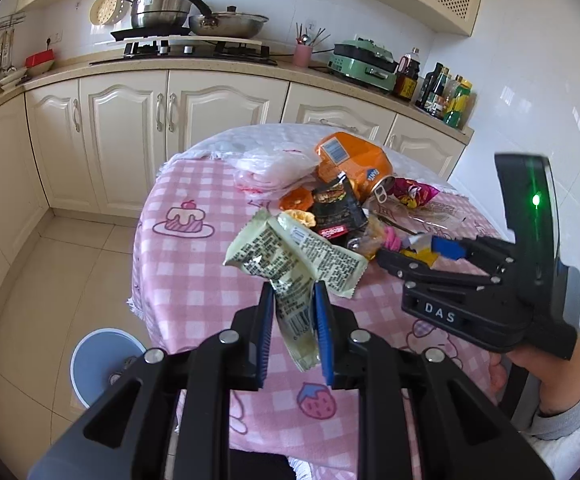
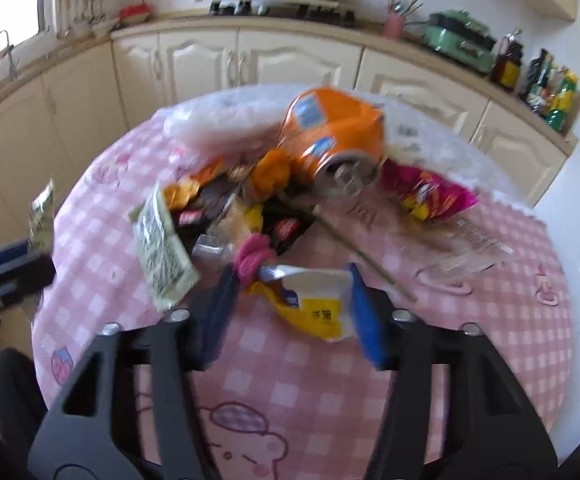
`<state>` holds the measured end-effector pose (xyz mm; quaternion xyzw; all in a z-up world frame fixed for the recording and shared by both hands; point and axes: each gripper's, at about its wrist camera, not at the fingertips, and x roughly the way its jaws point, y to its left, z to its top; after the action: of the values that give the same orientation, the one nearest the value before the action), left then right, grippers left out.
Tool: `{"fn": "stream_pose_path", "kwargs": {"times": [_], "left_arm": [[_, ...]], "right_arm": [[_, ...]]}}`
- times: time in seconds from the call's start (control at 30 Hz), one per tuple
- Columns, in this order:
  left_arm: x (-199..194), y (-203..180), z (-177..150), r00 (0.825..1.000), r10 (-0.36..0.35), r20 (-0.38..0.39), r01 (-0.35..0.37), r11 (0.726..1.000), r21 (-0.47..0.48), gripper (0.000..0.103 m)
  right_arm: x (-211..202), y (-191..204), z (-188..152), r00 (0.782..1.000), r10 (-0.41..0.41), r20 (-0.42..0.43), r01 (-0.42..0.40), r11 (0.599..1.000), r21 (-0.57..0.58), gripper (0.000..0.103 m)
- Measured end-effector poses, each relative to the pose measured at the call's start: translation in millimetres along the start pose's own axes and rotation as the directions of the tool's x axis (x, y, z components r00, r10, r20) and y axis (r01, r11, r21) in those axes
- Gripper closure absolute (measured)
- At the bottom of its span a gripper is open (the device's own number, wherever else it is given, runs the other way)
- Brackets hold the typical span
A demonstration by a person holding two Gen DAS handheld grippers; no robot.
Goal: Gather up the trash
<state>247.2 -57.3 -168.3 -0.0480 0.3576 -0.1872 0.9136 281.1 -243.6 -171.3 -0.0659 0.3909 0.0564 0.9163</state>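
My left gripper (image 1: 294,292) is shut on a pale green snack wrapper (image 1: 290,256) and holds it above the pink checked tablecloth (image 1: 193,280). My right gripper (image 2: 292,280) is open around a yellow and white wrapper (image 2: 314,304) lying on the cloth; it also shows in the left wrist view (image 1: 414,254). Behind lies a trash pile: a crushed orange can (image 2: 334,140), a black wrapper (image 1: 336,208), a magenta wrapper (image 2: 430,196), a pink band (image 2: 251,258) and a second pale green wrapper (image 2: 161,252).
A blue bin (image 1: 103,364) stands on the tiled floor left of the round table. A clear plastic bag (image 1: 273,164) lies at the table's far side. Cream kitchen cabinets (image 1: 129,136) run behind, with a stove and pots above.
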Motion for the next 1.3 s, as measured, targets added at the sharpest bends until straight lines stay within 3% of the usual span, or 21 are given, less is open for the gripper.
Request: {"fn": "stream_pose_path", "kwargs": {"times": [0.03,0.17,0.37,0.47,0.6,0.8,0.97,1.07,1.3], "left_arm": [[-0.7,2.7,-0.2,1.0,-0.005,0.001,0.005,1.0,-0.004,0.084],[-4.3,10.3,-1.0,1.0,-0.022,0.011,0.022,1.0,-0.015,0.084],[-16.7,23.9,-1.8,0.998,-0.047,0.045,0.048,0.998,-0.033,0.084],[-26.3,36.0,-1.3,0.996,-0.049,0.068,0.053,0.997,-0.054,0.084],[-43.9,65.5,-5.8,0.995,-0.013,0.099,0.022,0.996,-0.09,0.084],[-62.5,142.2,-28.1,0.988,0.13,0.078,-0.114,0.976,-0.185,0.084],[-50.3,224.5,-59.8,0.975,0.219,-0.035,-0.219,0.931,-0.292,0.084],[-29.6,264.5,-78.4,0.969,0.222,-0.112,-0.248,0.906,-0.343,0.084],[50.2,331.6,-102.8,0.94,0.198,-0.277,-0.298,0.874,-0.384,0.084]], "right_arm": [[-1.9,0.8,-1.6,1.0,0.017,0.0,-0.017,1.0,0.002,0.068],[-19.3,3.8,-8.2,0.998,-0.026,0.052,0.025,1.0,0.013,0.072],[-66.2,14.9,-11.0,0.985,-0.023,0.169,0.014,0.998,0.054,0.072],[-81.8,46.8,0.6,0.974,0.029,0.226,-0.032,0.999,0.01,0.072],[-75.0,98.6,13.7,0.961,0.148,0.236,-0.139,0.989,-0.053,0.072],[-27.2,198.0,22.7,0.937,0.32,0.141,-0.3,0.942,-0.149,0.072],[33.8,268.0,15.6,0.931,0.366,0.021,-0.355,0.914,-0.194,0.072],[84.8,302.2,6.0,0.924,0.374,-0.075,-0.382,0.905,-0.186,0.072],[168.7,337.5,-7.9,0.915,0.35,-0.2,-0.38,0.915,-0.137,0.072]]}}
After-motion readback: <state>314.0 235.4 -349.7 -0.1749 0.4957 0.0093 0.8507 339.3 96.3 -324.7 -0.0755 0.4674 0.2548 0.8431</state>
